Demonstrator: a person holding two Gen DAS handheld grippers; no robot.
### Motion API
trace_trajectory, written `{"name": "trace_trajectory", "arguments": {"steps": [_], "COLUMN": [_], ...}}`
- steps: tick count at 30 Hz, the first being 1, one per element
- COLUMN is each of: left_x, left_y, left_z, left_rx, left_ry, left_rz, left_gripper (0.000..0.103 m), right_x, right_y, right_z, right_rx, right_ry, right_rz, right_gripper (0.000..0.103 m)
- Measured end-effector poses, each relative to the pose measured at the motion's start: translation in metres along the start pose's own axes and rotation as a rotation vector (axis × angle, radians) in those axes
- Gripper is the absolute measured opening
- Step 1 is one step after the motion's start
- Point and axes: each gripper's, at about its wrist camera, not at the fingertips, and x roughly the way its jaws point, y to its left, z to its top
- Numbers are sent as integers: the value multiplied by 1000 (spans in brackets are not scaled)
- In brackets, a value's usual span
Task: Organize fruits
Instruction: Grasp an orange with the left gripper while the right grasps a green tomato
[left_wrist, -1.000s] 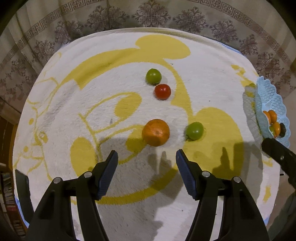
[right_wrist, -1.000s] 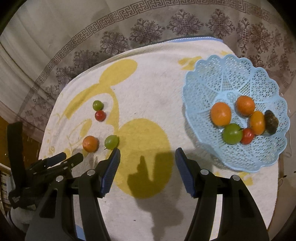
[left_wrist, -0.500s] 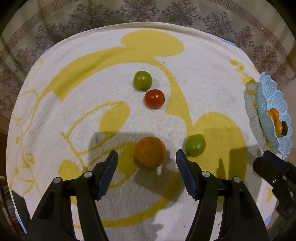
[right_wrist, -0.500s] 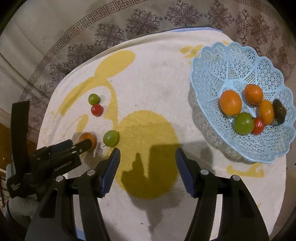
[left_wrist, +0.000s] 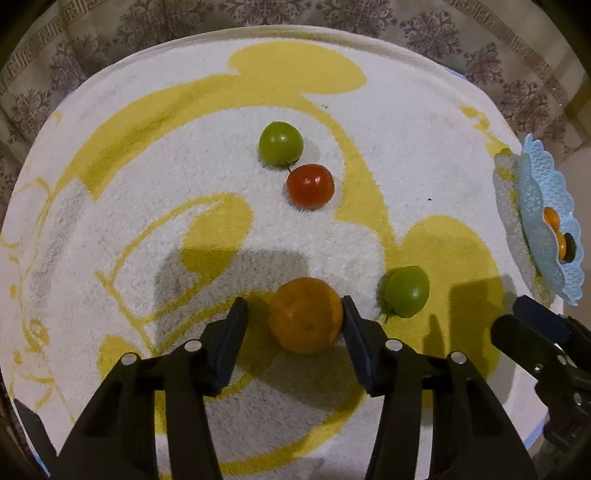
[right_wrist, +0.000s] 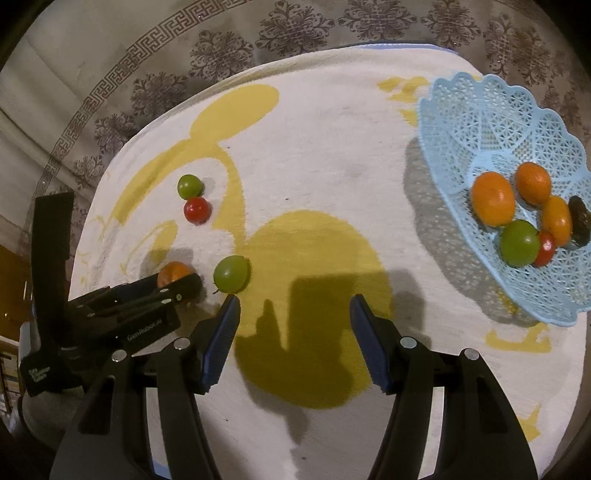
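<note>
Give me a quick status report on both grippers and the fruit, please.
Left gripper closing around the orange, left pad not yet touching. Right gripper open, empty, beside a green fruit. Basket holds six pieces. Nothing in the way.

Towel (left_wrist: 147, 184): fluffy terry cloth, matt, white with yellow print. Basket (right_wrist: 480, 122) far right: pale blue plastic lattice, slight sheen. Orange (left_wrist: 304, 314): dimpled matt peel. Red tomato (left_wrist: 310, 184) and green fruit (left_wrist: 280, 142): smooth, glossy highlights. Left gripper (left_wrist: 293, 319): matt black plastic, blue rubbery pads, shiny metal screws. Patterned cloth (right_wrist: 221, 48) underneath: woven, dull
</note>
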Motion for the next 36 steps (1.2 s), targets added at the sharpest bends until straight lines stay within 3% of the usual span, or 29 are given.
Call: {"name": "trace_trajectory", "arguments": {"steps": [2, 22, 31, 36], "left_x": [-3, -32, -34, -34], "left_y": [0, 40, 55, 55], "left_z": [-1, -20, -30, -30], "left_rx": [9, -54, -84, -87], "left_ry": [-3, -32, -28, -27], "left_rz": [-25, 5, 16, 18], "left_gripper": [39, 39, 39, 39], "right_x": [3, 50, 68, 67], "right_y": [4, 56, 66, 64], "right_z": [1, 20, 19, 16], "right_rx": [-5, -106, -145, -183], "right_ry": [5, 42, 58, 46], "right_rz": [3, 21, -30, -64], "right_gripper": [63, 62, 49, 29]}}
